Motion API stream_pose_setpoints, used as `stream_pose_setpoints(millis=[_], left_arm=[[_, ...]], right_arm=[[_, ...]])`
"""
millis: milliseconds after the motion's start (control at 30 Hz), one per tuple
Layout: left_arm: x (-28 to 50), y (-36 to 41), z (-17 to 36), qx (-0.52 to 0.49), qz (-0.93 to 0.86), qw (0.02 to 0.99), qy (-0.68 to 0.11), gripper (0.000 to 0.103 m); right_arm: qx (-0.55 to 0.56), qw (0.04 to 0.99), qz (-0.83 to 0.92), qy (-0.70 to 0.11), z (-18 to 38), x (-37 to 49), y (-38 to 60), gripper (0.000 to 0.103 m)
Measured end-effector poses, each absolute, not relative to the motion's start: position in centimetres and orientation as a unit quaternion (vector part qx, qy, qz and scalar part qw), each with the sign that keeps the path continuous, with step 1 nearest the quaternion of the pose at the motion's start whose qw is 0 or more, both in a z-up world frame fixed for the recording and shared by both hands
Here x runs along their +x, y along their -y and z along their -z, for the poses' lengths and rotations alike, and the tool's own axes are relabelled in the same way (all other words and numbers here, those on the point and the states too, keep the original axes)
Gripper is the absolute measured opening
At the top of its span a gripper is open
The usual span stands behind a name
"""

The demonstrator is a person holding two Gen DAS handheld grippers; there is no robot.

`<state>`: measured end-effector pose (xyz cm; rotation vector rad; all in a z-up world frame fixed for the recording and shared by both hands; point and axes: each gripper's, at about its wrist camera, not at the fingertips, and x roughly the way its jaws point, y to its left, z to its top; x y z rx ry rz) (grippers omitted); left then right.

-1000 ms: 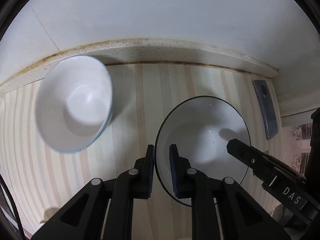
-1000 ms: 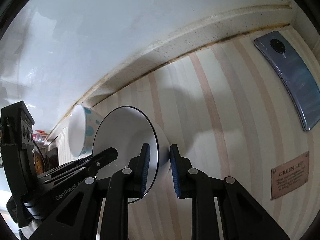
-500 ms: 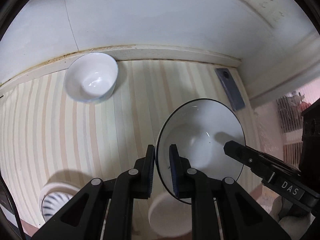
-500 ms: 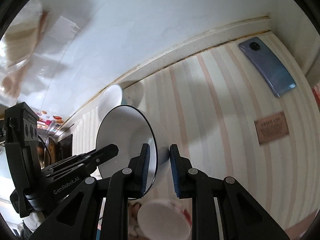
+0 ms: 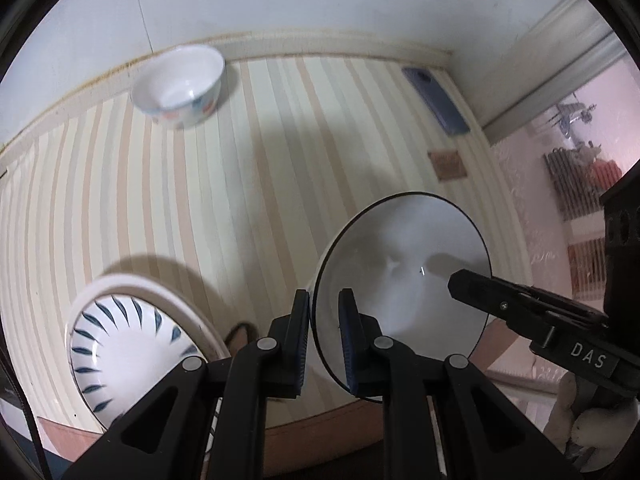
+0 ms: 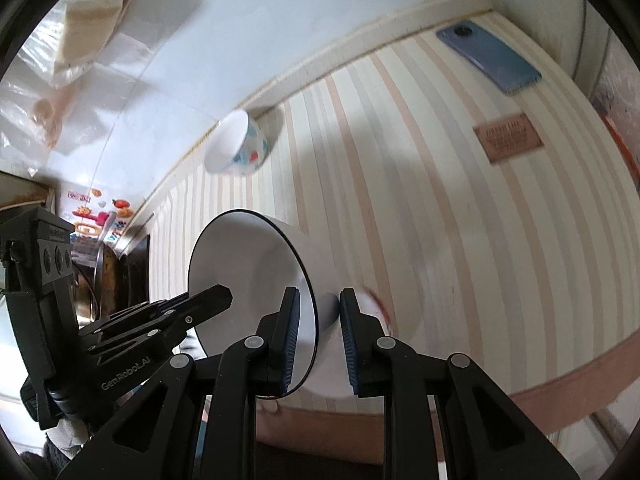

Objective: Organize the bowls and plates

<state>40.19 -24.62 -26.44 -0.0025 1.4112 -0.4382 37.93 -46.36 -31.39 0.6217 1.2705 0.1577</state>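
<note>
**Figure: Two-gripper carry of a dark-rimmed white bowl above a striped tabletop**

The left gripper [image 5: 324, 336] pinches one side of the rim of the white ceramic bowl with a thin dark edge [image 5: 404, 276], one blue pad inside the wall and one outside. The right gripper [image 6: 320, 334] pinches the opposite side of the same bowl [image 6: 252, 276] in the same manner; its tip [image 5: 472, 284] shows across the bowl in the left wrist view. Opposed grips on a thin rim probably serve to keep a smooth, heavy vessel from swinging, and the bowl hangs tilted, clear of the cloth.

A white plate with blue leaf strokes [image 5: 128, 348] lies near the front edge of the cream-and-tan striped tablecloth [image 5: 240, 184], just left of the held bowl. It reads as a likely stacking place, though that is a judgement only. A small white bowl with coloured spots [image 5: 180, 84] stands at the back, against the raised ledge below the wall [image 5: 320, 38]. A blue-grey phone [image 6: 488, 58] and a brown label [image 6: 508, 138] lie to the right, well apart from the dishes.

The middle of the cloth is bare and offers room. The table's front edge [image 6: 560, 376] is close beneath the bowl, so a drop there risks the floor.
</note>
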Motion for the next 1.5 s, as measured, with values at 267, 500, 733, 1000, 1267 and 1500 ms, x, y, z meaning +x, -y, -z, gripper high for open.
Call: stream_pose_setpoints(millis=[267,500,733,1000,1267,1500], left_arm=[[38.9,25.0,29.3,0.019,0.191,0.724,-0.663,0.013],[38.6,25.9,30.4,0.042,0.187,0.722,-0.665,0.013],[38.6,26.2,31.0,0.057,0.183,0.721,-0.666,0.013],[38.8,26.4,31.4,0.059,0.177,0.72,-0.668,0.013],[38.7,26.6,31.4,0.064,0.173,0.723,-0.666,0.013],[39.0,26.3,31.2,0.056,0.173,0.714,-0.676,0.013]], right_arm=[[0.286,0.735,-0.059,-0.612,34.8,36.4,45.8,0.023],[0.287,0.724,-0.053,-0.625,36.5,35.9,45.8,0.023],[0.285,0.72,-0.045,-0.631,37.0,36.1,45.9,0.023],[0.274,0.718,-0.047,-0.638,36.9,36.5,45.9,0.023],[0.262,0.715,-0.05,-0.646,36.9,36.9,45.6,0.023],[0.259,0.707,-0.058,-0.656,37.1,37.5,45.6,0.025]])
